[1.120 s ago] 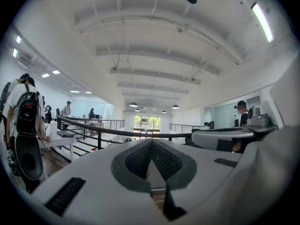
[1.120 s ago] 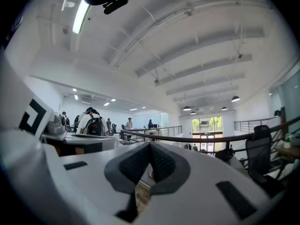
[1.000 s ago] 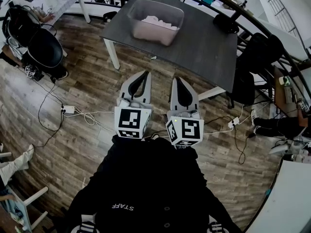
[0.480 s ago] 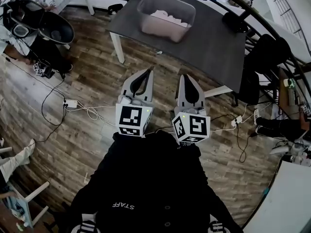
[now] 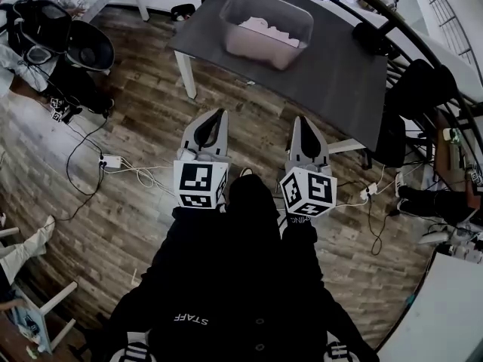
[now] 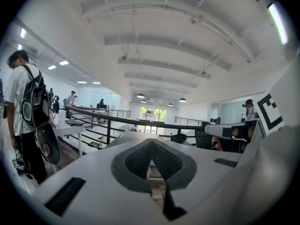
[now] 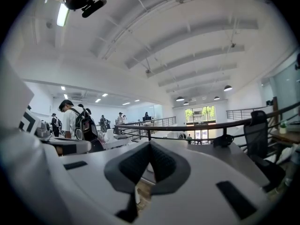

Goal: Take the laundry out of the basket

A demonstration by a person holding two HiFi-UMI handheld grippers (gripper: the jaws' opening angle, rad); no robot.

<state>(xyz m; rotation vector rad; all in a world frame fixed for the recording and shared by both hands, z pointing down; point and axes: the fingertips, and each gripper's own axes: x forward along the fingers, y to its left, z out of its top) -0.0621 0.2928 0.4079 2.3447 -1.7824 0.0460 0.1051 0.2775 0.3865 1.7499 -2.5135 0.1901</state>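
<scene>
The left gripper (image 5: 217, 114) and right gripper (image 5: 304, 120) are both closed and empty, well short of the dark grey table (image 5: 332, 78). Reaching in shut, they would probably only shove cloth. Pale pink crumpled laundry (image 5: 264, 30) lies low inside the translucent plastic basket (image 5: 260, 51) on that table

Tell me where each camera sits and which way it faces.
Head view: on the person's head, looking steeply down at floor, table and basket ahead; shows dark torso, left gripper and right gripper.
Left gripper view: on the left gripper, looking along its shut jaws toward the railing.
Right gripper view: on the right gripper, likewise along its shut jaws.
Shared: both gripper views catch that railing and the person with a backpack.
</scene>
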